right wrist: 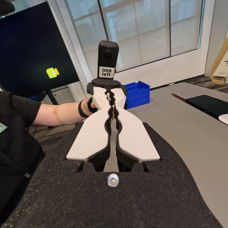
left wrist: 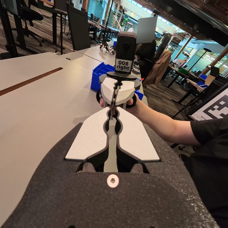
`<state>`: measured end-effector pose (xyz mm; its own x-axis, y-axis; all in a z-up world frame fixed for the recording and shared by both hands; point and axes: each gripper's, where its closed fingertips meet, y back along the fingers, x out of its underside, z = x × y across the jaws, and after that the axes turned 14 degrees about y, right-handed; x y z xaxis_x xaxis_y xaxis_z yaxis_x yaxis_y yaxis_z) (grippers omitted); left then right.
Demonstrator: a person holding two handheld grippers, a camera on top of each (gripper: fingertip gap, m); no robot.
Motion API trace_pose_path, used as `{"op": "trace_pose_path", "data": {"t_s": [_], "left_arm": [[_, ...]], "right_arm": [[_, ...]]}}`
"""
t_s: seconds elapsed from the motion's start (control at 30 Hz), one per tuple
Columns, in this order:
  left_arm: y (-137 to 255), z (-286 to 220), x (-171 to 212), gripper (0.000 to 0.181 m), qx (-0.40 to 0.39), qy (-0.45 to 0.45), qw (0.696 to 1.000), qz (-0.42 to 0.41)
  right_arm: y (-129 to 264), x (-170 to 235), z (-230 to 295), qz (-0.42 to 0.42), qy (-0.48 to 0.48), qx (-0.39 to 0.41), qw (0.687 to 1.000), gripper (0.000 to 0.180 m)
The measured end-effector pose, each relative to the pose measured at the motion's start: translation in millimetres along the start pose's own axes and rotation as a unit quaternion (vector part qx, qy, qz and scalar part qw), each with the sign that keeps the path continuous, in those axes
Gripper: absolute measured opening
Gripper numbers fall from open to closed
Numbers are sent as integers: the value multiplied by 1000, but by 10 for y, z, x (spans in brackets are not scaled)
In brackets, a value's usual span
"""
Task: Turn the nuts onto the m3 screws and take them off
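The two grippers meet tip to tip in mid-frame, above a pale grey table; between them runs one thin screw, a bright metal shaft slanting from the far tips toward the lower centre, its small head end lying in the gap of the near fingers in the right wrist view. The left gripper has its white fingers drawn nearly together at the tips, pinching the end of the shaft (in its own view the metal shows as a dark sliver between the pads); the right gripper is likewise almost closed at the tips, and the screw sits in its narrow slot; whether a nut is on the thread cannot be told, since nothing so small resolves. A hand grips the far tool at centre right of the left wrist view; a blue bin stands on the table behind, right of centre; a dark screen fills the upper left of the right wrist view.
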<state>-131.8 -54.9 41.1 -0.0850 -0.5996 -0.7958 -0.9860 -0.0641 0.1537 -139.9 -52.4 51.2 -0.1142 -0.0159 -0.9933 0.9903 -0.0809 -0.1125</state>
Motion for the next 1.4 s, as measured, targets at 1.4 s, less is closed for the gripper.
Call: {"op": "trace_pose_path", "data": {"t_s": [1.4], "left_arm": [[4802,1738,1870,16,-454,18,759,466]], "right_arm": [[512,393,-403,54,10,127,990,3]]}}
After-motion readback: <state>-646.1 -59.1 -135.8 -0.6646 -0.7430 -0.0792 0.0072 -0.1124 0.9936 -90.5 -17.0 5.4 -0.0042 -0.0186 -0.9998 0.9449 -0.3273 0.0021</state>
